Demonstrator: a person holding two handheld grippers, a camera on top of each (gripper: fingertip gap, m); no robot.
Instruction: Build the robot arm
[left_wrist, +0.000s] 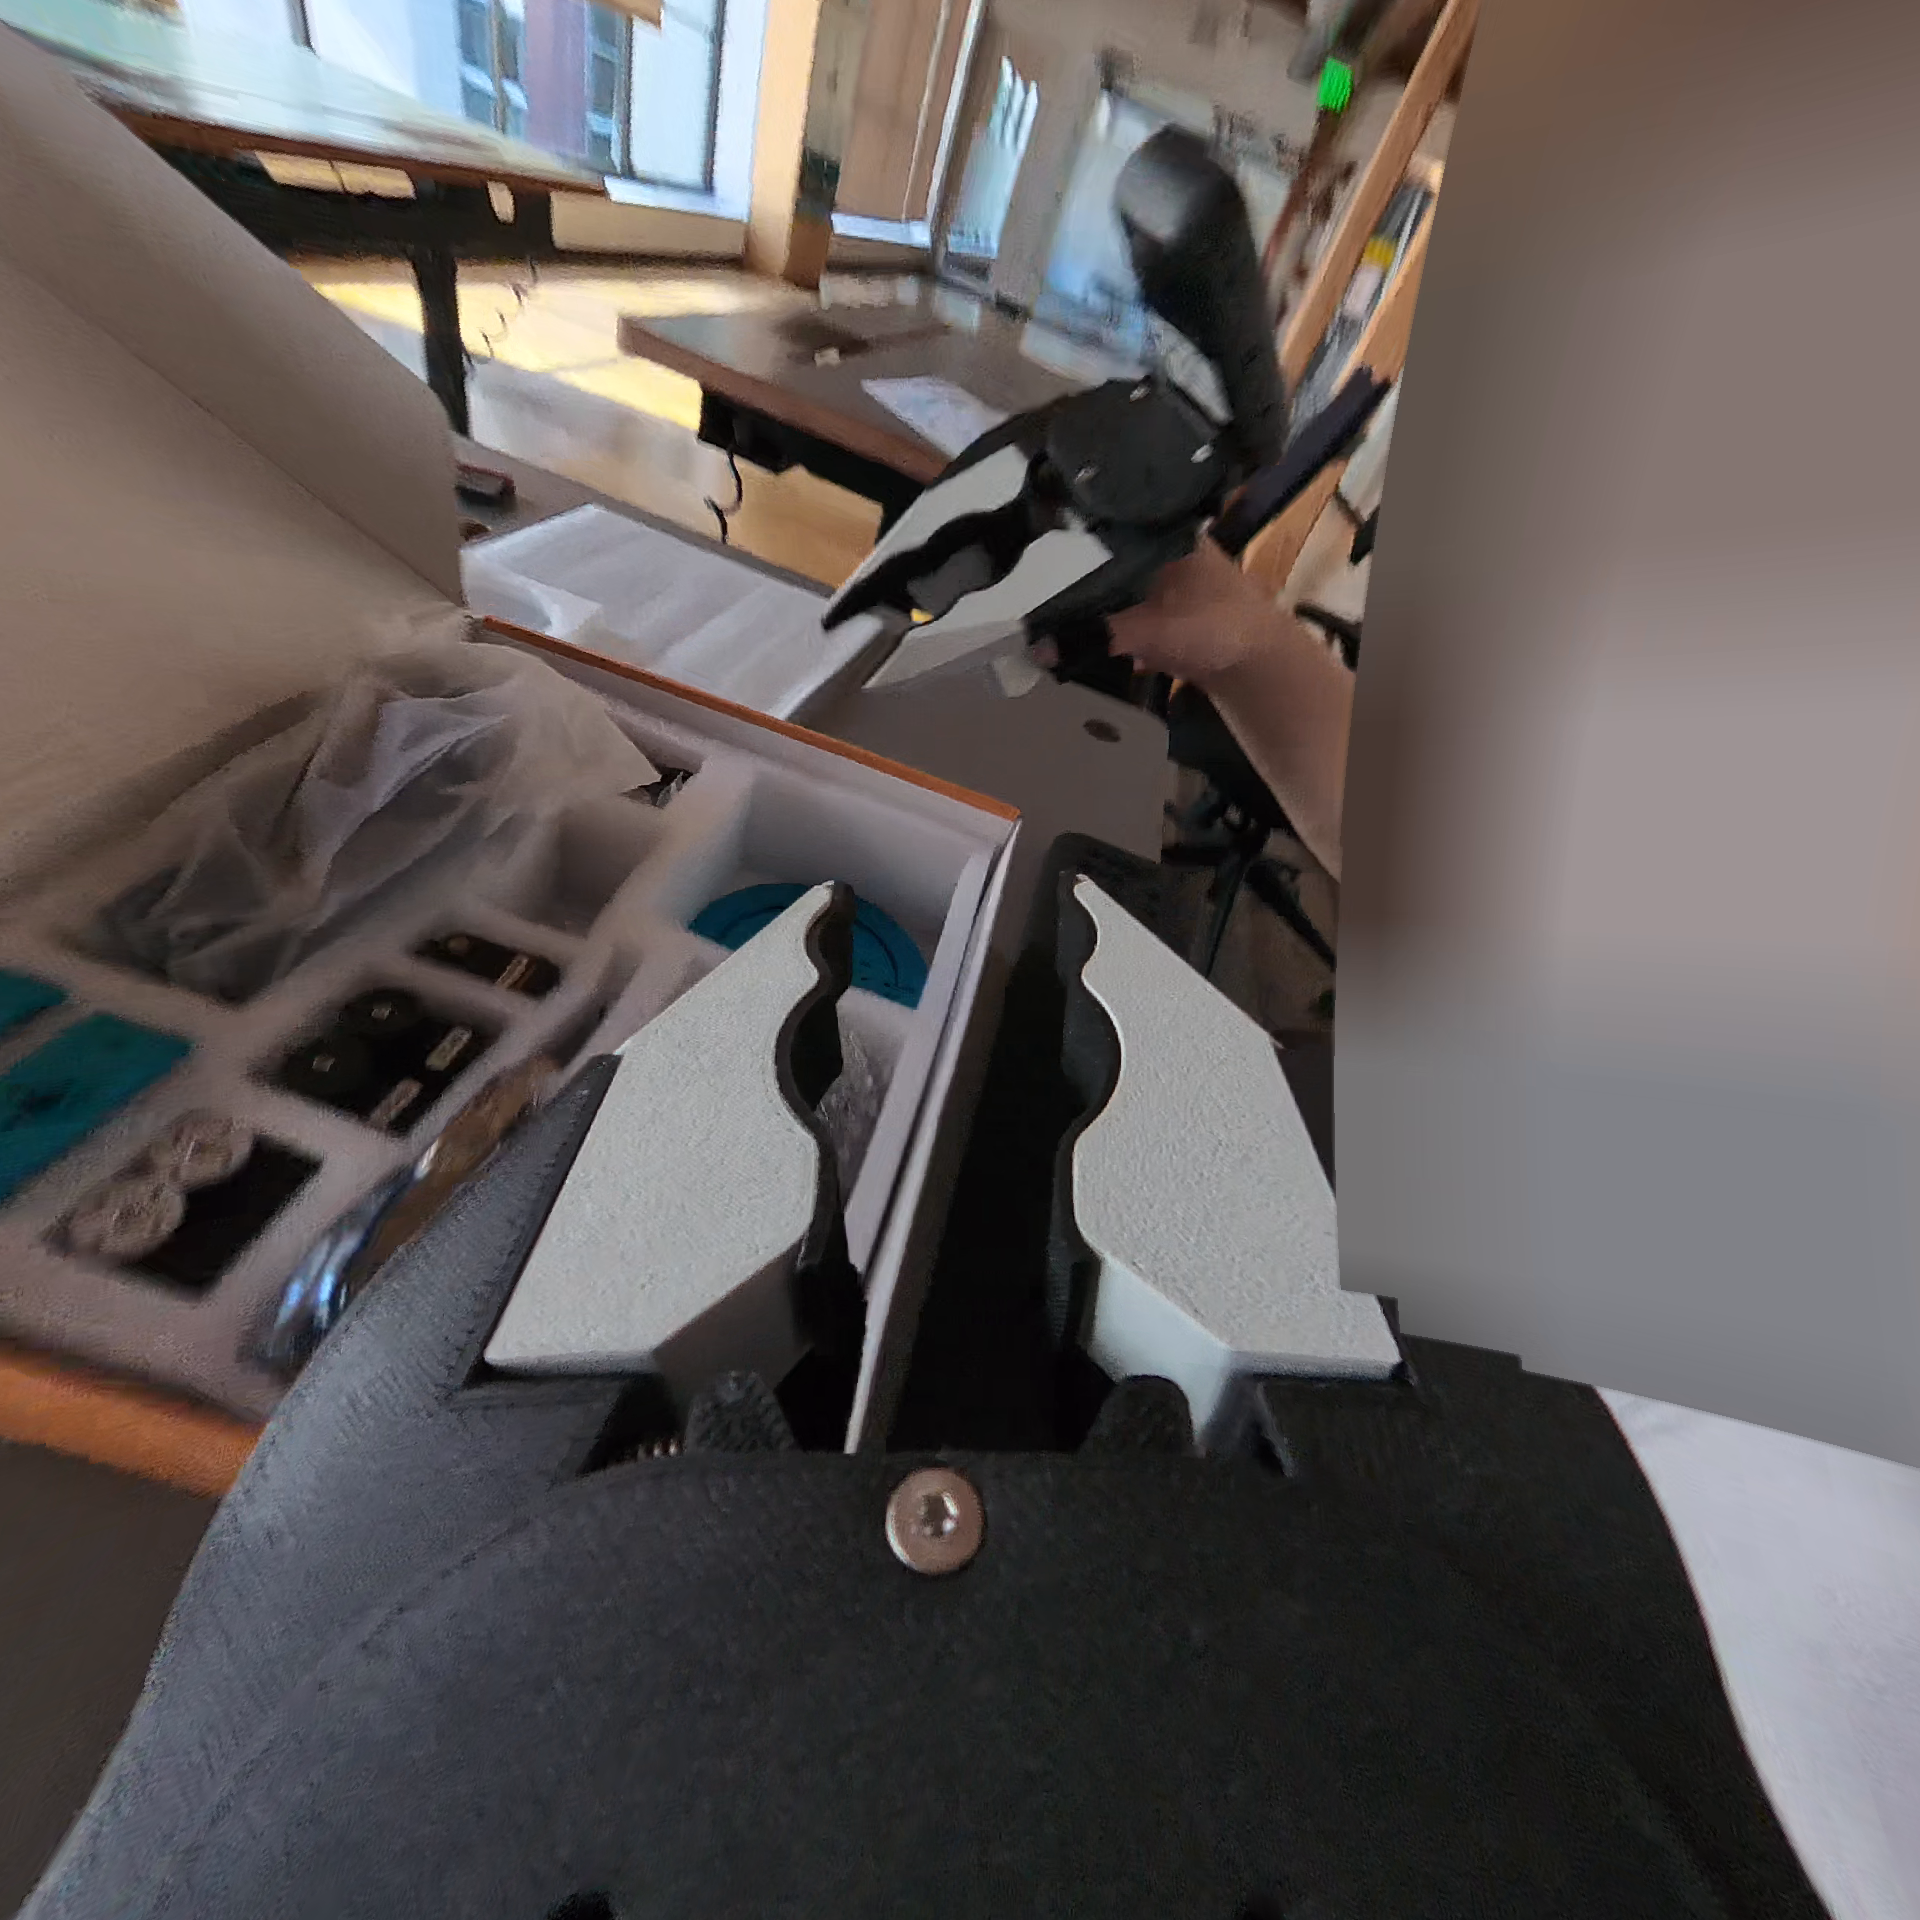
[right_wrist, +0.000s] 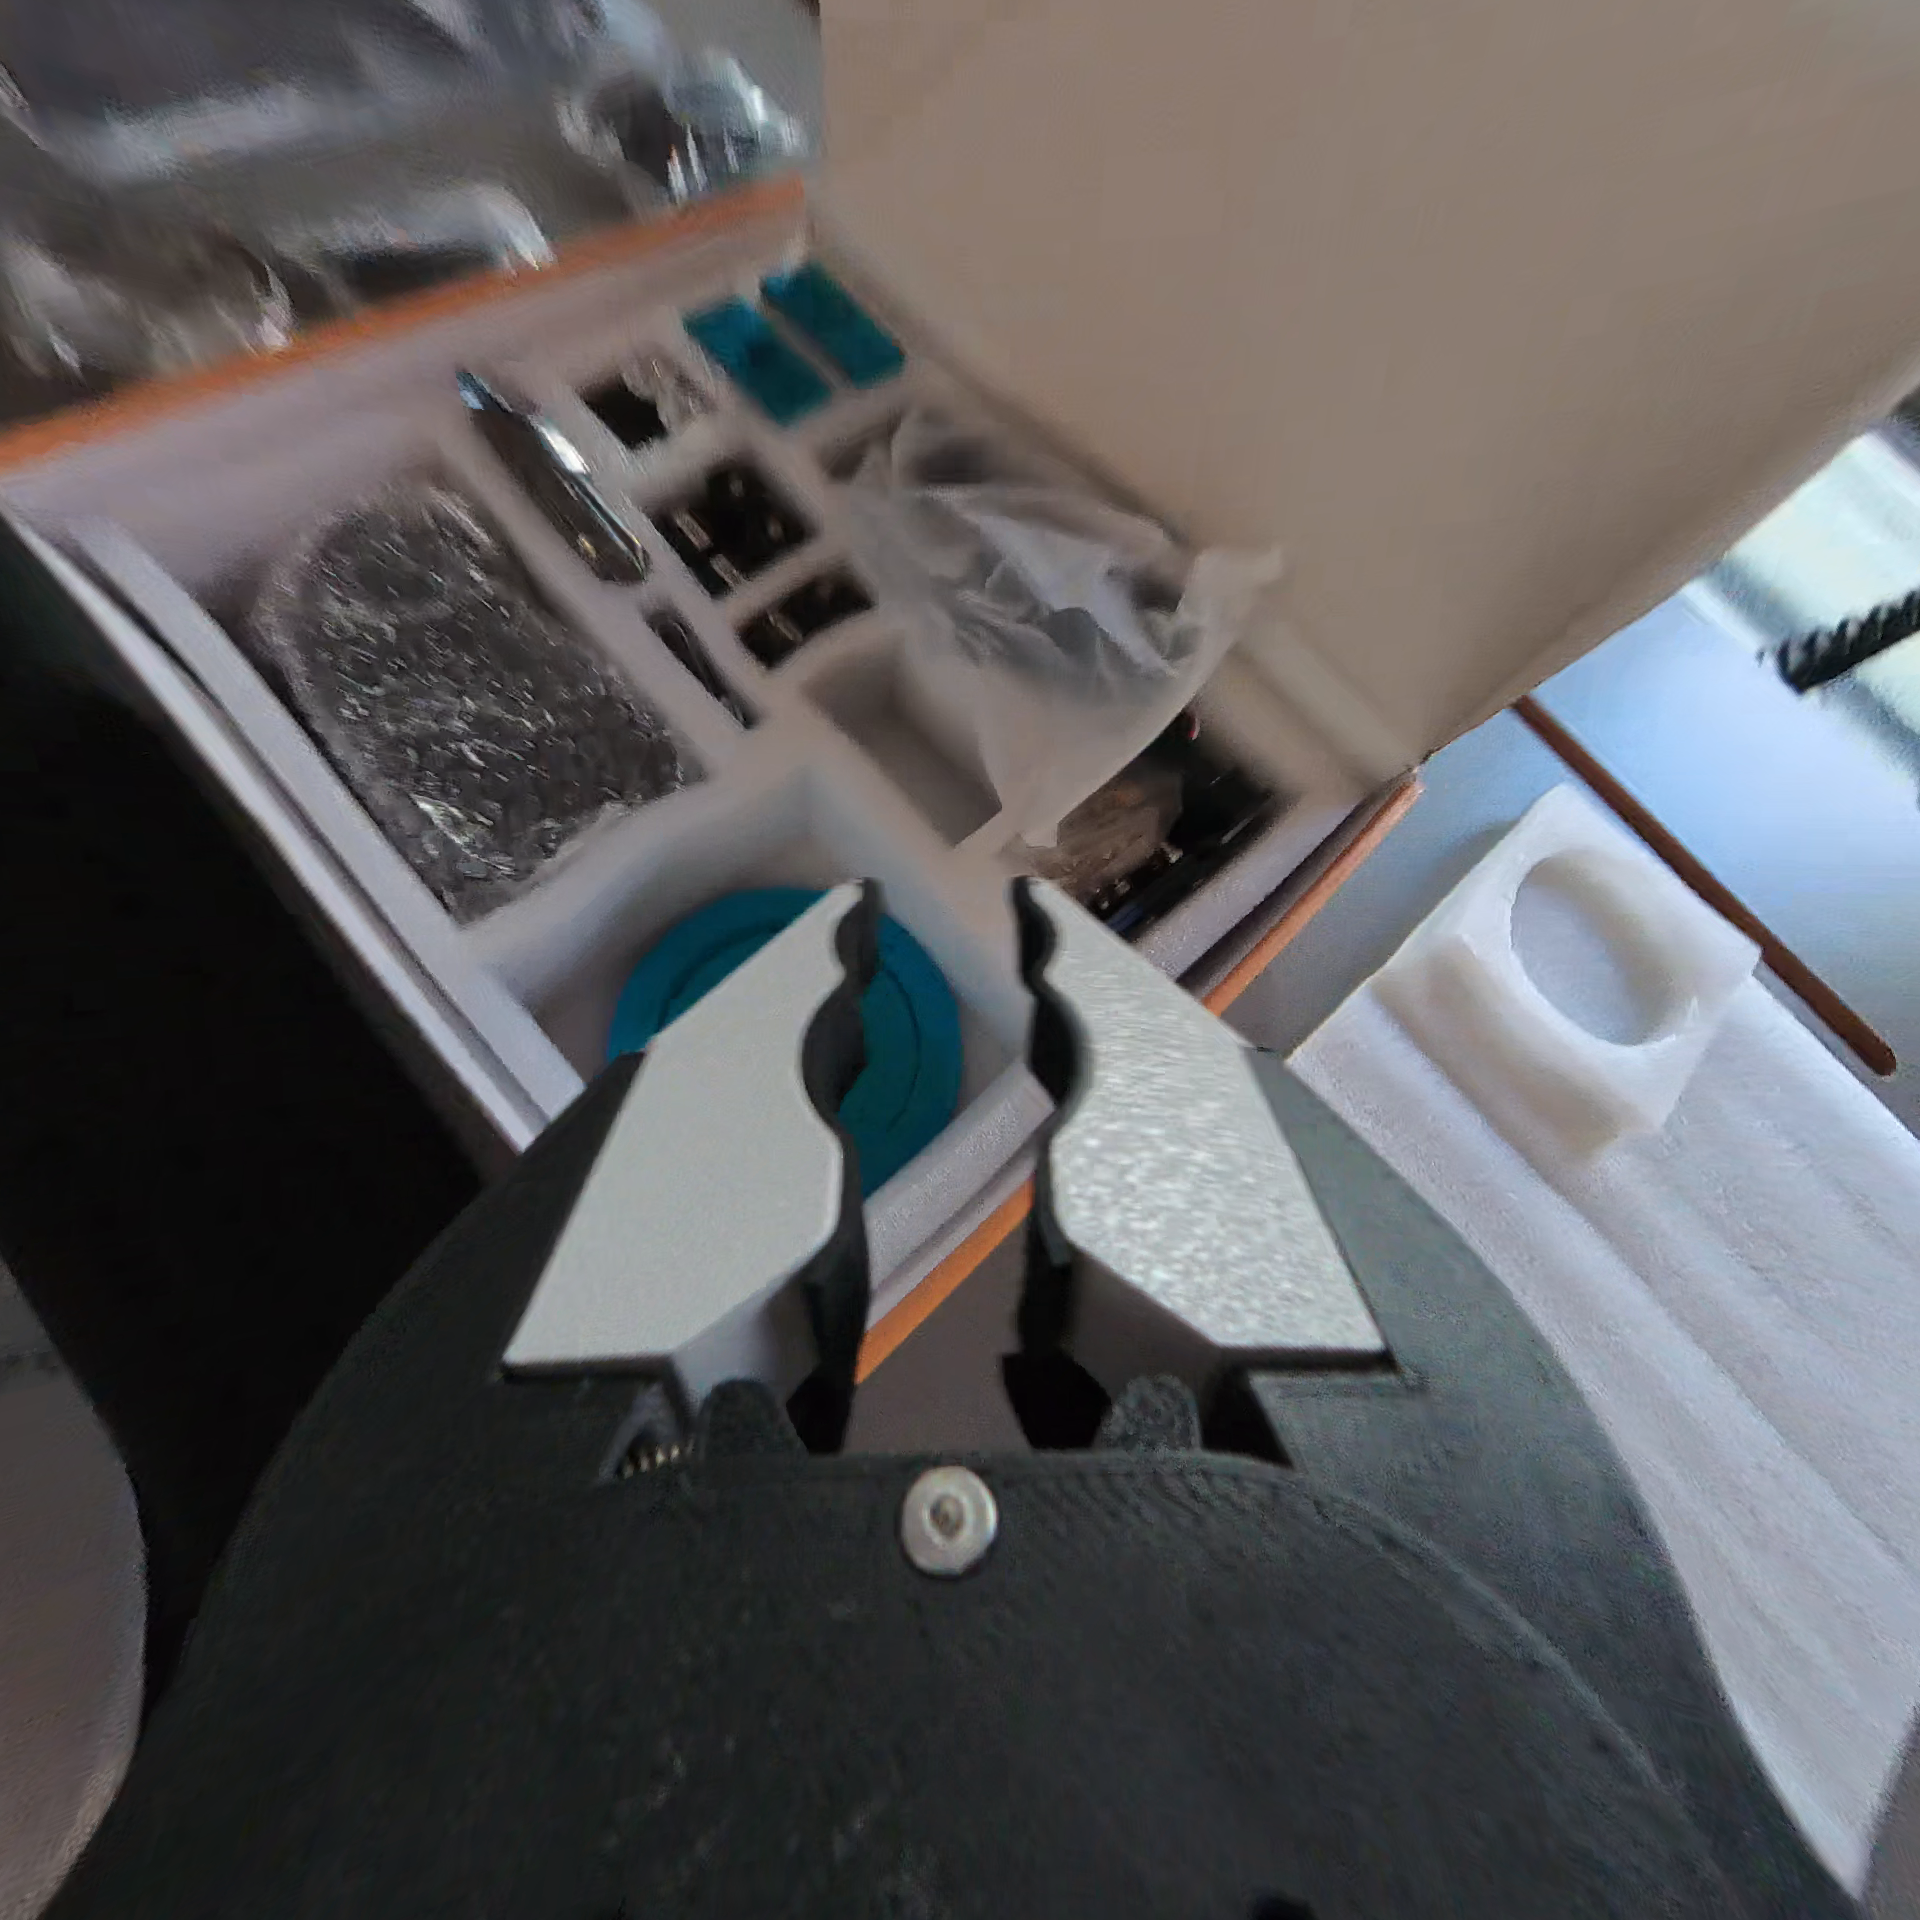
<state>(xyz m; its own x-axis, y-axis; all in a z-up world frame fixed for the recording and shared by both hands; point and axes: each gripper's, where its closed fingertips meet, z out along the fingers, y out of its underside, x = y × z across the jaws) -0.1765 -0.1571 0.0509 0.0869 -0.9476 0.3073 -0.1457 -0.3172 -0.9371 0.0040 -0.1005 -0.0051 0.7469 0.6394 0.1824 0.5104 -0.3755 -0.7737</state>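
Observation:
An open box (left_wrist: 748, 717) with a white foam insert and orange edges holds several small parts. My left gripper (left_wrist: 954, 885) is open and straddles the box's near side wall (left_wrist: 925, 1122), one finger inside and one outside. A teal disc (left_wrist: 883, 956) lies in the corner compartment just past its left fingertip. My right gripper (right_wrist: 943, 883) is open and empty, hovering above the same teal disc (right_wrist: 914, 1029). It also shows in the left wrist view (left_wrist: 857, 649), held by a hand beyond the box. The box's lid (right_wrist: 1351, 312) stands raised.
The box also holds teal blocks (right_wrist: 790, 343), a crumpled plastic bag (right_wrist: 1039, 582), a bubble-wrapped dark item (right_wrist: 457, 686) and a metal tool (right_wrist: 561, 478). A white foam block (right_wrist: 1590, 966) lies on foam sheeting right of the box. A person's forearm (left_wrist: 1268, 675) and tables stand behind. Across from one pair of fingers to the other is roughly 20 cm.

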